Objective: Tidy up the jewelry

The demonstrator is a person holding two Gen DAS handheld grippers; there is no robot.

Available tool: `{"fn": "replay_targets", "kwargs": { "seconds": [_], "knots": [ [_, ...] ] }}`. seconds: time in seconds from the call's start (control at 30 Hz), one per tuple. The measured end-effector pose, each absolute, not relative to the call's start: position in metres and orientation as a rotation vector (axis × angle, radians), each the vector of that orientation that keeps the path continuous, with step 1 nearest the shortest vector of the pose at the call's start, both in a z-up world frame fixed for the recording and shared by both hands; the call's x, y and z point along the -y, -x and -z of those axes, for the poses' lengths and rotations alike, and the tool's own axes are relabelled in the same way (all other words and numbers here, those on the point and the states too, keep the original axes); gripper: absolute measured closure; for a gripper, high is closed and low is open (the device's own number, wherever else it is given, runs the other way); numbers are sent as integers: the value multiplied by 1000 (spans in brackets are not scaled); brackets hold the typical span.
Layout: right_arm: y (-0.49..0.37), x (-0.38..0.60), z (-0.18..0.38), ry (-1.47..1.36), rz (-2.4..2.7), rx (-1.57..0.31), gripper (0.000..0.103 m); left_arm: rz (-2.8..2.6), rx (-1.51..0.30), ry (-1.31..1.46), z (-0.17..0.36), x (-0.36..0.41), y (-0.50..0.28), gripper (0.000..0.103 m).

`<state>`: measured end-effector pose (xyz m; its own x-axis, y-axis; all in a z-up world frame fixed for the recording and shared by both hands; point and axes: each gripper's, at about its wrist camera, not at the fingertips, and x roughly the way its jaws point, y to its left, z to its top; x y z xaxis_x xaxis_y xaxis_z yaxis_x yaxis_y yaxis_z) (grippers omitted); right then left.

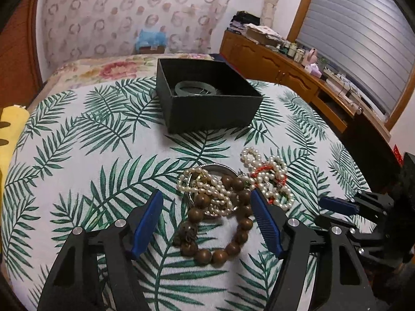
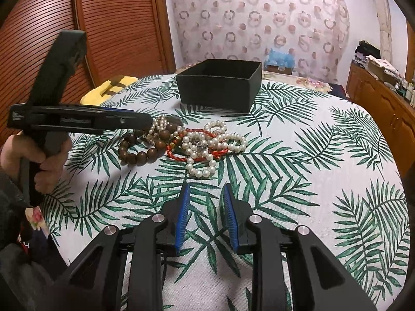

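A pile of jewelry lies on the leaf-print tablecloth (image 1: 77, 155): a brown wooden bead bracelet (image 1: 228, 248), white pearl strands (image 1: 207, 189) and a red cord bracelet (image 1: 269, 173). My left gripper (image 1: 207, 199) is open, its blue pads on either side of the pile, just above it. It also shows in the right wrist view (image 2: 147, 119), over the wooden beads (image 2: 140, 155). A black open box (image 1: 207, 98) stands beyond, with a green bangle (image 1: 194, 88) inside. My right gripper (image 2: 206, 191) is open and empty, short of the pearls (image 2: 205, 142).
A yellow cloth (image 2: 109, 88) lies at the table's far left edge. A wooden sideboard (image 1: 285, 64) with bottles and clutter runs along the right wall. A slatted wooden door (image 2: 103, 26) stands behind the left side. The black box (image 2: 220, 83) sits mid-table.
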<state>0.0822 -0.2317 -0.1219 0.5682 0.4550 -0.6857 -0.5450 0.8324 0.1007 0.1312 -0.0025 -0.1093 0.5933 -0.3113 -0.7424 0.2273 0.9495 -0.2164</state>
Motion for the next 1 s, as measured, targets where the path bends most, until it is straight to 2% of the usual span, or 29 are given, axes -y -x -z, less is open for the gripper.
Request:
{"fn": "replay_targets", "kwargs": {
  "seconds": [0.23, 0.37, 0.5, 0.57, 0.83, 0.9, 1.0],
  "knots": [
    [-81, 232, 123, 127, -587, -762, 74, 320, -915, 141, 118, 8, -145, 46],
    [-81, 232, 123, 128, -586, -762, 74, 283, -916, 113, 117, 10, -147, 63],
    [-81, 232, 123, 125, -588, -761, 74, 284, -927, 143, 121, 5, -145, 68],
    [-81, 231, 124, 124, -589, -761, 74, 277, -926, 158, 122, -1, -143, 79],
    [-82, 229, 125, 129, -593, -770, 74, 298, -892, 215, 116, -15, -136, 87],
    [-82, 229, 125, 130, -595, -773, 74, 296, -877, 213, 111, -15, -136, 99],
    [-82, 229, 125, 122, -594, -773, 74, 300, -840, 199, 98, -15, -133, 99]
  ]
}}
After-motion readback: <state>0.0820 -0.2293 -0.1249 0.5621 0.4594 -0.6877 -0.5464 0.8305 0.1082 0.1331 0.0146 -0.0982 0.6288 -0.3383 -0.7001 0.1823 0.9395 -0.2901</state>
